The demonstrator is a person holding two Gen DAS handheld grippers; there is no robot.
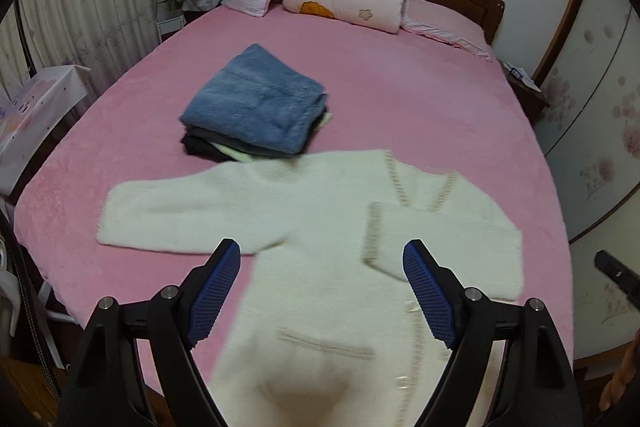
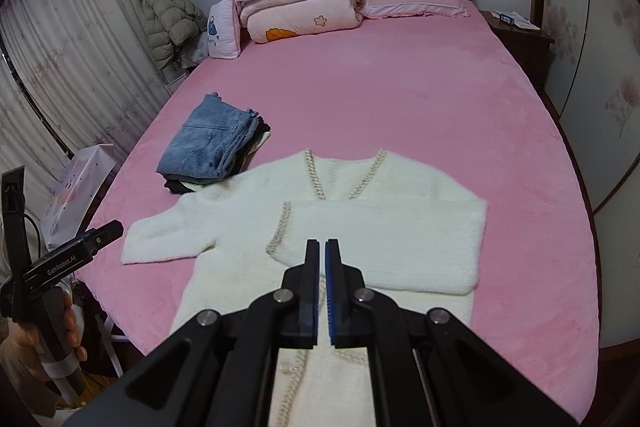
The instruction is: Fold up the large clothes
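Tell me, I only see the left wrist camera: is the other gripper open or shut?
Observer: The right gripper is shut, with nothing between its pads. It points at the folded sleeve of the white cardigan.
Operator: What's the blurry blue thing on the pile?
Observer: Folded jeans. The right wrist view shows their seams sharply.
Operator: Who holds my gripper?
Observer: A hand is wrapped round the handle of the left gripper, beside the bed.

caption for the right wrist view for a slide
Shut right gripper above a white cardigan, one sleeve folded across, on a pink bed.
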